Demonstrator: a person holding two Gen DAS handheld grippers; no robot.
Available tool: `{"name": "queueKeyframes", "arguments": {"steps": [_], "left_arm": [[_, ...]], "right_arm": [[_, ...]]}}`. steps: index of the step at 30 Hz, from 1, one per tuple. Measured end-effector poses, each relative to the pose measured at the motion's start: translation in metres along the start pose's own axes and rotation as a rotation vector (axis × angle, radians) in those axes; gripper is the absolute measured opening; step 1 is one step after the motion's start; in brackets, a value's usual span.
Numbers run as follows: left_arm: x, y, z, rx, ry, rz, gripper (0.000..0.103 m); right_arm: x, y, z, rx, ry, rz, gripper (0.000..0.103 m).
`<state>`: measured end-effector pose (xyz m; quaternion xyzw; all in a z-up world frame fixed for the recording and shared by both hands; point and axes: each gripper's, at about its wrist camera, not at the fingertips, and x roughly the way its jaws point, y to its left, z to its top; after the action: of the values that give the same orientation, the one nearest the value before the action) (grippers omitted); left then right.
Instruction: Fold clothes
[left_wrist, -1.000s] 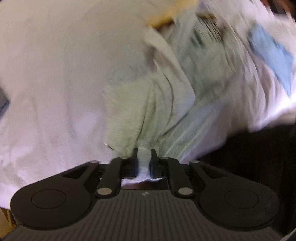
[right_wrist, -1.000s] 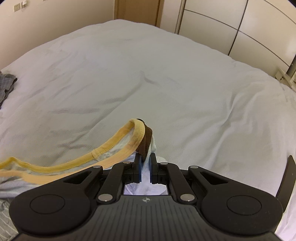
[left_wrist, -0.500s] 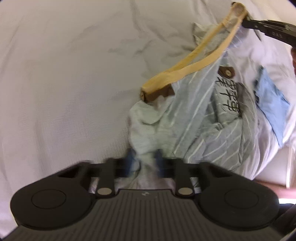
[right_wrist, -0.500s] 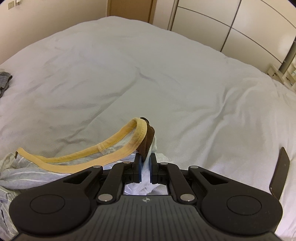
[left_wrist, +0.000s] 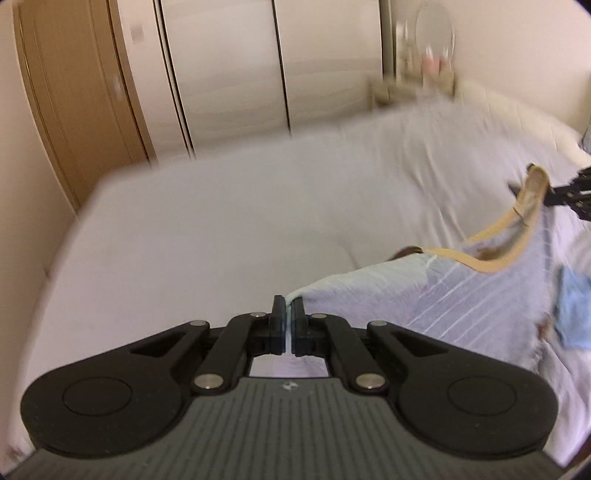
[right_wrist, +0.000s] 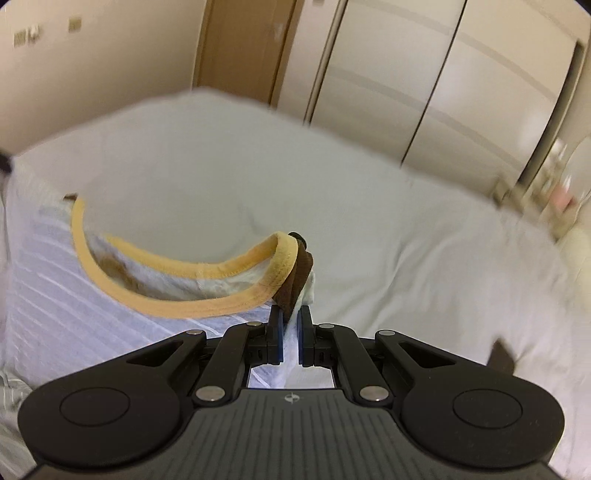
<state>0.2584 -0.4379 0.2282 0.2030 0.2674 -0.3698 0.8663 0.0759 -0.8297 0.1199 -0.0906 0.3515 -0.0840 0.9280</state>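
Observation:
A pale grey-blue striped shirt (left_wrist: 461, 295) with a yellow collar band (left_wrist: 509, 240) hangs stretched above the white bed (left_wrist: 221, 221). My left gripper (left_wrist: 287, 314) is shut on one shoulder edge of the shirt. My right gripper (right_wrist: 290, 325) is shut on the other shoulder by the yellow collar (right_wrist: 236, 273) and a brown patch (right_wrist: 299, 273). The shirt body (right_wrist: 74, 295) spreads to the left in the right wrist view. The right gripper also shows at the right edge of the left wrist view (left_wrist: 554, 192).
White wardrobe doors (left_wrist: 229, 74) and a wooden door (left_wrist: 74, 92) stand behind the bed. A blue cloth (left_wrist: 572, 314) lies at the right. A cluttered bedside stand (right_wrist: 546, 199) is at the bed's far right corner.
Both grippers have lifted and tilted up with the shirt, pulling it taut between them. The views now face the wardrobe rather than down at the bed.

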Motion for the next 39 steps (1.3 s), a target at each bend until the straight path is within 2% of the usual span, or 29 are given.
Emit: {"name": "queueKeyframes", "arguments": {"steps": [4, 8, 12, 16, 20, 23, 26, 28, 30, 31, 32, 33, 34, 36, 39], "left_arm": [[-0.035, -0.007, 0.021, 0.014, -0.104, 0.064, 0.0], [-0.067, -0.019, 0.019, -0.004, -0.147, 0.096, 0.0], [-0.082, -0.027, 0.009, -0.041, -0.161, 0.078, 0.0], [-0.076, -0.021, 0.022, -0.013, -0.176, 0.047, 0.0], [-0.049, -0.005, 0.043, -0.001, -0.183, 0.045, 0.0], [-0.004, 0.003, 0.062, 0.028, -0.176, 0.074, 0.0], [0.061, 0.011, 0.081, 0.045, -0.145, 0.113, 0.0], [0.111, 0.015, 0.091, 0.055, -0.12, 0.142, 0.001], [0.169, 0.02, 0.09, 0.057, -0.077, 0.19, 0.007], [0.201, 0.024, 0.085, 0.034, -0.034, 0.209, 0.01], [0.232, 0.029, 0.077, 0.001, 0.02, 0.222, 0.023], [0.257, 0.032, 0.067, -0.03, 0.07, 0.235, 0.025], [0.273, 0.032, 0.056, -0.057, 0.112, 0.246, 0.025], [0.288, 0.024, 0.031, -0.093, 0.163, 0.228, 0.024], [0.294, 0.002, -0.008, -0.102, 0.235, 0.173, 0.03]], "right_arm": [[-0.042, -0.004, 0.017, 0.009, -0.103, -0.016, 0.004], [-0.084, -0.008, 0.033, 0.019, -0.204, -0.03, 0.004], [-0.12, -0.004, 0.032, 0.04, -0.238, -0.071, 0.004], [-0.144, 0.004, 0.03, 0.082, -0.239, -0.127, 0.004], [-0.139, 0.009, 0.046, 0.069, -0.244, -0.144, 0.004], [-0.112, -0.001, 0.068, 0.05, -0.252, -0.138, 0.004], [-0.065, -0.017, 0.091, 0.027, -0.268, -0.119, 0.004], [-0.013, -0.027, 0.107, 0.021, -0.262, -0.104, 0.005], [0.046, -0.035, 0.121, 0.018, -0.242, -0.101, 0.007], [0.078, -0.037, 0.126, 0.022, -0.226, -0.105, 0.014], [0.114, -0.035, 0.13, 0.022, -0.196, -0.097, 0.028], [0.147, -0.034, 0.131, 0.024, -0.164, -0.09, 0.053], [0.178, -0.033, 0.13, 0.027, -0.132, -0.086, 0.061], [0.218, -0.028, 0.118, 0.042, -0.066, -0.058, 0.06], [0.235, -0.02, 0.083, 0.073, -0.013, -0.011, 0.062]]}}
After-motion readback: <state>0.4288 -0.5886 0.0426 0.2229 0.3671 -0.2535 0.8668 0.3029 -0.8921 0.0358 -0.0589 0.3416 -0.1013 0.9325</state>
